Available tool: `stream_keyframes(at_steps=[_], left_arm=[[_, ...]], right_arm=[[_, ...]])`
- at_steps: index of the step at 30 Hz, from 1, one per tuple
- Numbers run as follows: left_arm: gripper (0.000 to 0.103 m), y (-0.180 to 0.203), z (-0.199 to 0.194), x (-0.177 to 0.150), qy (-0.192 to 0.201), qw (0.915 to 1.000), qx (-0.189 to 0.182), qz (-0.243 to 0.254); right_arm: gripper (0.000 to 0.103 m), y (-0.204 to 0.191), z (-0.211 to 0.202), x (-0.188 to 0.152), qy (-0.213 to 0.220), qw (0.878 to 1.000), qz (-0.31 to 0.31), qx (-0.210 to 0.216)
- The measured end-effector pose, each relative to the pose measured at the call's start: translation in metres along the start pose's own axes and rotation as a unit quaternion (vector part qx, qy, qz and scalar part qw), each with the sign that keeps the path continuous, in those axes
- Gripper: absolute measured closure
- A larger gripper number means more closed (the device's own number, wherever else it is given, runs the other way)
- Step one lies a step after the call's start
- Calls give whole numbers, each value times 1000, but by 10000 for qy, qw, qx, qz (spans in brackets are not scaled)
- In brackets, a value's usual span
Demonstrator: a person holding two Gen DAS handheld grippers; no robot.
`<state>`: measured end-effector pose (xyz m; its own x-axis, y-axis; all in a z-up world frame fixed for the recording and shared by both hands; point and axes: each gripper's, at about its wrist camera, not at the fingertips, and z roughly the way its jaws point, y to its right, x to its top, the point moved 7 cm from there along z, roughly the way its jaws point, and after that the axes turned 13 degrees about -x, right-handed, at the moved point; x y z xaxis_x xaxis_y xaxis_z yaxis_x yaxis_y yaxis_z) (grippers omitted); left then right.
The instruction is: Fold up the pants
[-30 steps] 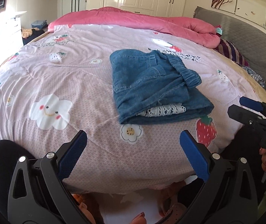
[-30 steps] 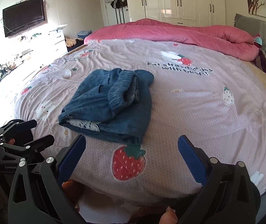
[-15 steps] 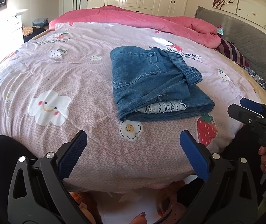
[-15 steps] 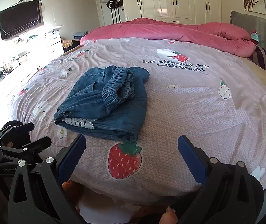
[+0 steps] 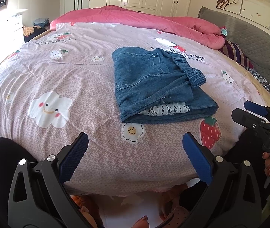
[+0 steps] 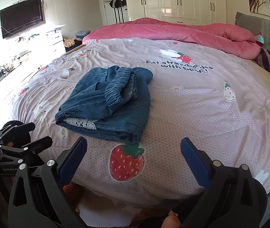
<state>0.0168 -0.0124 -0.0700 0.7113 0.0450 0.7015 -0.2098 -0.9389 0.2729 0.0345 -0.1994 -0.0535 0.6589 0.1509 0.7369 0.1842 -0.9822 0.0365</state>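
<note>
Blue denim pants [image 5: 153, 83] lie folded in a compact stack on the pink bedspread [image 5: 59, 79], with white lace trim showing at the near edge and the elastic waistband on top. They also show in the right wrist view [image 6: 108, 104]. My left gripper [image 5: 135, 148] is open and empty, held back over the bed's near edge, short of the pants. My right gripper [image 6: 134, 154] is open and empty, also at the near edge, apart from the pants. Each gripper shows at the side of the other's view.
A rolled pink duvet [image 5: 153, 20] lies across the far side of the bed. A grey headboard [image 5: 248, 41] and striped pillow [image 5: 235, 55] are at right. White wardrobes [image 6: 172, 0] stand behind. A TV [image 6: 21, 17] and a dresser are at left.
Both grippers have drawn back slightly and tilted, so the bed sits a little lower in view. The pants have not moved. Both grippers stay open.
</note>
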Motion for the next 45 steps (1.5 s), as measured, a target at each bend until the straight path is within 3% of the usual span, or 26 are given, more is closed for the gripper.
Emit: stream_keyframes(at_steps=[45], left_arm=[[9,-4,-3,2,43,9998,191,49]], right_arm=[[5,-2,1,-5,-75,10000,-24,-17]])
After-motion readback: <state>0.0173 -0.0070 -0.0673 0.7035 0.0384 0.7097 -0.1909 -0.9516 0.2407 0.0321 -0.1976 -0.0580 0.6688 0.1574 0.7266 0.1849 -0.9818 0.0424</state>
